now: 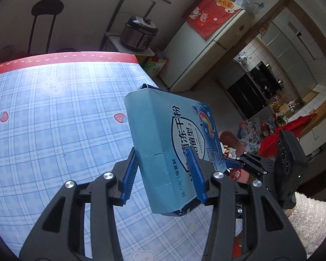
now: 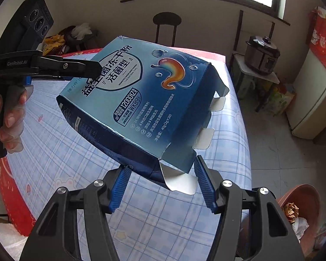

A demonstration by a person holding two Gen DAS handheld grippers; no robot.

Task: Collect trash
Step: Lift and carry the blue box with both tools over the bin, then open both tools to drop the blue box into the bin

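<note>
A blue cardboard box (image 1: 163, 143) with Chinese print is held in the air above the table. My left gripper (image 1: 165, 176) is shut on it, blue pads on both faces; it also shows in the right wrist view (image 2: 91, 69) clamping the box's far end. The box (image 2: 141, 100) is open at its near end, flaps hanging. My right gripper (image 2: 160, 184) is open, its pads either side of that open end, just under it, not squeezing. A pink trash bin (image 2: 302, 208) with paper scraps inside stands on the floor at lower right.
The table (image 1: 43, 119) has a blue plaid cloth with a red border. A rice cooker (image 2: 261, 57) sits on a small side table, a fridge (image 1: 204, 52) beyond it. A dark stool (image 2: 166, 25) stands behind the table. Bags clutter the floor (image 1: 271, 121).
</note>
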